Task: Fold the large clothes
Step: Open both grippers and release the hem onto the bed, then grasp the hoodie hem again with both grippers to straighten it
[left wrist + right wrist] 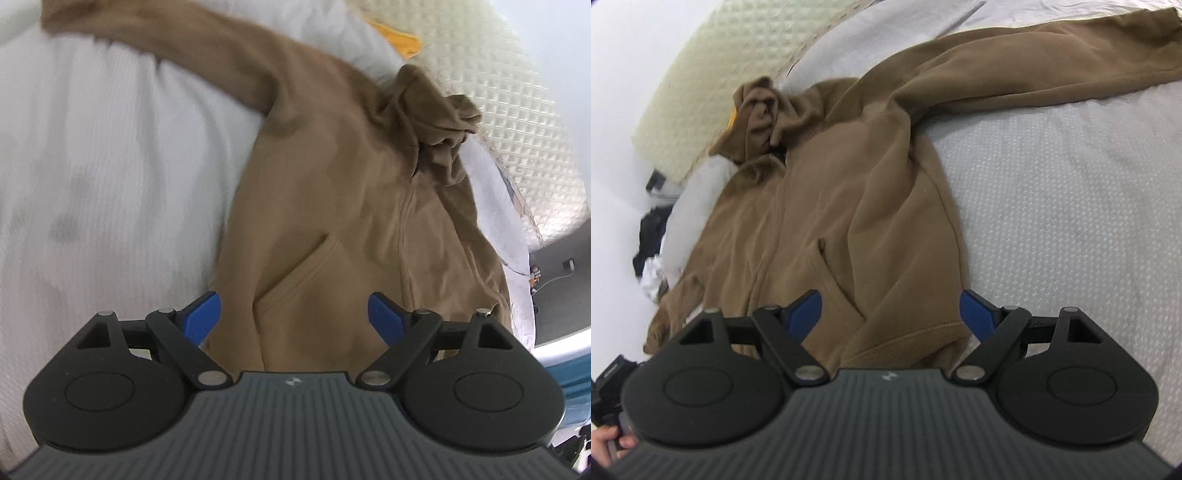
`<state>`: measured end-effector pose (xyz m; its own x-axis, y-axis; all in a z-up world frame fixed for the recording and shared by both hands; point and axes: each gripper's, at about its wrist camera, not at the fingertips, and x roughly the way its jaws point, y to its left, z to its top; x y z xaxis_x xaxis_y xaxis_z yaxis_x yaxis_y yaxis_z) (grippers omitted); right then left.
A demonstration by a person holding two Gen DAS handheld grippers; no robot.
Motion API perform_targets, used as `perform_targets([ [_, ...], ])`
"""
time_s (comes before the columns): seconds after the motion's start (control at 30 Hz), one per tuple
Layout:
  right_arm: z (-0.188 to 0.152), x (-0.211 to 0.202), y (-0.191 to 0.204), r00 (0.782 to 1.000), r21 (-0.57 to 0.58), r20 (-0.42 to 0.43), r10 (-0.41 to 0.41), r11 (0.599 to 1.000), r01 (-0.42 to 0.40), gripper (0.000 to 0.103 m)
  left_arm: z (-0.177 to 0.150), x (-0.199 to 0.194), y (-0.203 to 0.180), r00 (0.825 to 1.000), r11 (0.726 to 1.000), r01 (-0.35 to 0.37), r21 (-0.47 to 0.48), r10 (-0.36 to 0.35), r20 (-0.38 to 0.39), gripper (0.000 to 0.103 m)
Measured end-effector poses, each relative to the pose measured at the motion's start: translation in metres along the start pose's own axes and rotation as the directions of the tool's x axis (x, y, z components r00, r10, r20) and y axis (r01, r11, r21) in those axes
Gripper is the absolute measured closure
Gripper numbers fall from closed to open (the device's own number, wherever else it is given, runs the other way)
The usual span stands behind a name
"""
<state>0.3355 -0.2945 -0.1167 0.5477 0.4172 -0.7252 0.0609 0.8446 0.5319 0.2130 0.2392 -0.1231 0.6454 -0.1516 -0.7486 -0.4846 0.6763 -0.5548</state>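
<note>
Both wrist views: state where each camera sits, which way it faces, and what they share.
Left wrist: behind the open left gripper, angled down at the brown hoodie on the white bedspread.
Right wrist: behind the open right gripper, angled down over the hoodie's hem; a hand shows bottom left.
Shared: hoodie, bedspread, quilted headboard.

Hoodie point(332, 206) sleeve cut off at top edge, bedsheet point(92, 166) smeared by blur, hem hidden behind left gripper point(294, 314), orange item point(397, 38) mostly covered
</note>
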Motion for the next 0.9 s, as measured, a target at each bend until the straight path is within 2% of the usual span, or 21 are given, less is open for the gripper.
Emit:
perform_targets([
  [0.13,0.005,0.011,-0.006,1.000,-0.004,0.004,0.001,1.000,-0.001,0.020,-0.009,0.012,0.010,0.999,0.999,0.031,-0.035,-0.030,0.043,0.013],
  [0.37,0.005,0.035,-0.038,0.999,0.113,-0.047,-0.012,0.993,0.017,0.019,-0.025,0.040,0.011,0.997,0.999,-0.025,0.041,0.021,0.079,0.013],
  [0.5,-0.002,0.048,-0.048,0.993,0.235,-0.088,0.082,0.970,-0.059,0.018,-0.028,0.055,0.013,0.994,0.996,-0.063,0.064,0.057,0.095,0.014],
  [0.6,-0.004,0.058,-0.041,0.995,0.208,-0.091,0.035,0.978,-0.015,0.017,-0.026,0.065,0.020,0.995,0.997,-0.066,0.047,0.062,0.084,0.014],
  [0.77,-0.002,0.072,-0.028,0.995,0.137,-0.098,0.008,0.991,0.005,0.017,-0.021,0.081,0.021,0.997,0.997,-0.071,0.042,0.069,0.045,0.015],
  [0.9,-0.001,0.078,-0.029,0.995,0.134,-0.097,0.021,0.991,-0.008,0.016,-0.020,0.086,0.014,0.996,0.994,-0.084,0.072,0.082,0.025,0.015],
])
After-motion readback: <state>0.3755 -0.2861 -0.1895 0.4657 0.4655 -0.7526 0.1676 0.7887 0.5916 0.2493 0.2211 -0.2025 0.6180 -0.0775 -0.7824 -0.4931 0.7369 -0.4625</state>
